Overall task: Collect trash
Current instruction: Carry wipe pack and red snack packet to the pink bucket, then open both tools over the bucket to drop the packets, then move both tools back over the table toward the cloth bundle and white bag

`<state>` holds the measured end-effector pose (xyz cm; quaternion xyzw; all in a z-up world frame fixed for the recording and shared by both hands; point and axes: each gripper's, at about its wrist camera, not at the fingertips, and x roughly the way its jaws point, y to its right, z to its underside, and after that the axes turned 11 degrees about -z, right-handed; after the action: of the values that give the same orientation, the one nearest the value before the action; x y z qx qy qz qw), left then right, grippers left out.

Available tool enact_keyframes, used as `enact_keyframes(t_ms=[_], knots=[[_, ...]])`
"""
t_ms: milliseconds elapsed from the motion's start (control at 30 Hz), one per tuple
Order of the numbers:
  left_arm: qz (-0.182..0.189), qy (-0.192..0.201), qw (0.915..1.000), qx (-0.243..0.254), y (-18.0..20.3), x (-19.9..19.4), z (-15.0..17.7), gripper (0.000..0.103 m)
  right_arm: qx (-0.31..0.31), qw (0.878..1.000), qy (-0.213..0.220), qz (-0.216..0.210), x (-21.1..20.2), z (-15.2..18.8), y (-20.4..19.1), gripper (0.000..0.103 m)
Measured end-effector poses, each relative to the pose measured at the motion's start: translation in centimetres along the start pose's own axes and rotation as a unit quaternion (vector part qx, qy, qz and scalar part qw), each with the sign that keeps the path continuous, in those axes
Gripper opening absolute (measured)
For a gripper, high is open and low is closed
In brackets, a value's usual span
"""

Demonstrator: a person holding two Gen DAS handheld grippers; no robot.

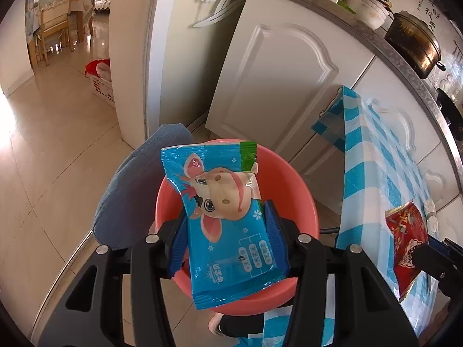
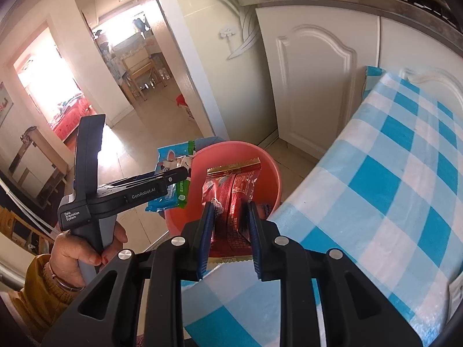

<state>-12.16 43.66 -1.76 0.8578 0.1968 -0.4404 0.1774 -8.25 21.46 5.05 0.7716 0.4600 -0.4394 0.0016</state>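
We grip a blue wet-wipe packet [image 1: 228, 217] and a red wrapper [image 2: 231, 199] above the pink basin [image 1: 301, 190]. Opening either jaws off-centre could drop trash onto the floor [image 1: 58, 159].

The wrapper [image 1: 231, 231] is bright blue with white flowers, a cartoon cow in cream and pink, and a green strip at 1 end. The packet [image 2: 234, 202] is red with gold crimped edges, and the basin [image 1: 292, 196] is coral pink. Blue-and-white checks cover the surface [image 2: 390, 188]; both tongs [image 1: 225, 231] [image 2: 230, 225] are black with blue pads.
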Motion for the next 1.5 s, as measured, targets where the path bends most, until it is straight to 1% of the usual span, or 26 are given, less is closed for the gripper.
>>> enact_keyframes(t_ms=[167, 267, 300, 333, 367, 400, 433, 467, 500, 533, 600, 633, 700, 767, 867, 1000, 1133, 1300, 1500], knots=[[0.002, 0.003, 1.0000, 0.003, -0.1, 0.6, -0.3, 0.050, -0.007, 1.000, -0.021, -0.006, 3.0, -0.9, -0.2, 0.025], [-0.003, -0.004, 1.0000, 0.004, -0.1, 1.3, -0.5, 0.050, -0.004, 0.999, -0.033, -0.007, 4.4, -1.0, -0.1, 0.028], [-0.003, -0.005, 1.0000, 0.002, -0.2, 1.4, -0.4, 0.050, -0.001, 0.999, -0.033, -0.005, 4.7, -1.0, 0.0, 0.030], [-0.003, -0.006, 1.0000, 0.001, -0.3, 1.5, -0.3, 0.050, 0.003, 0.999, -0.031, -0.005, 4.9, -1.0, 0.2, 0.035], [-0.004, -0.008, 1.0000, 0.000, -0.4, 1.6, -0.2, 0.052, 0.009, 1.000, -0.028, -0.004, 4.9, -1.1, 0.4, 0.047], [-0.005, -0.010, 0.9999, -0.001, -0.5, 1.7, 0.0, 0.055, 0.012, 1.000, -0.022, -0.003, 4.7, -1.0, 0.6, 0.055], [-0.006, -0.011, 0.9999, -0.003, -0.6, 1.7, 0.1, 0.059, 0.014, 1.000, -0.015, -0.002, 4.4, -0.9, 0.7, 0.058], [-0.008, -0.012, 0.9999, -0.005, -0.8, 1.8, 0.3, 0.066, 0.017, 1.000, -0.007, 0.003, 4.0, -0.9, 0.9, 0.062], [-0.010, -0.011, 0.9999, -0.006, -0.8, 1.7, 0.5, 0.069, 0.020, 1.000, 0.002, 0.010, 3.4, -0.7, 1.2, 0.066], [-0.011, -0.011, 0.9999, -0.005, -0.9, 1.7, 0.7, 0.071, 0.024, 0.999, 0.013, 0.016, 2.8, -0.6, 1.5, 0.068], [-0.012, -0.009, 0.9999, -0.004, -1.0, 1.7, 0.9, 0.079, 0.038, 0.998, 0.036, 0.021, 1.3, -0.2, 2.1, 0.072], [-0.012, -0.008, 0.9999, -0.005, -1.1, 1.6, 0.9, 0.080, 0.044, 0.998, 0.046, 0.023, 0.7, 0.1, 2.4, 0.073], [-0.012, -0.008, 0.9999, -0.007, -1.1, 1.4, 1.1, 0.082, 0.059, 0.995, 0.071, 0.029, -0.8, 0.6, 3.1, 0.081], [-0.011, -0.008, 0.9999, -0.009, -1.0, 1.3, 1.2, 0.085, 0.076, 0.992, 0.093, 0.024, -2.3, 1.2, 3.9, 0.082], [-0.002, -0.008, 0.9999, -0.007, -0.5, 1.0, 1.2, 0.087, 0.096, 0.988, 0.118, 0.022, -3.7, 2.1, 5.1, 0.088], [0.015, -0.006, 0.9998, -0.006, 0.5, -0.1, 1.3, 0.089, 0.107, 0.985, 0.134, 0.019, -4.9, 2.7, 5.7, 0.088], [0.024, -0.002, 0.9997, 0.009, 1.9, -1.3, 1.5, 0.089, 0.118, 0.982, 0.147, 0.011, -5.9, 3.6, 6.2, 0.090], [0.028, 0.001, 0.9991, 0.030, 4.3, -2.5, 1.9, 0.089, 0.129, 0.979, 0.160, 0.010, -7.3, 5.0, 7.2, 0.091], [0.031, 0.005, 0.9978, 0.059, 7.2, -3.9, 2.6, 0.089, 0.129, 0.974, 0.184, 0.012, -9.6, 6.3, 8.6, 0.091]])
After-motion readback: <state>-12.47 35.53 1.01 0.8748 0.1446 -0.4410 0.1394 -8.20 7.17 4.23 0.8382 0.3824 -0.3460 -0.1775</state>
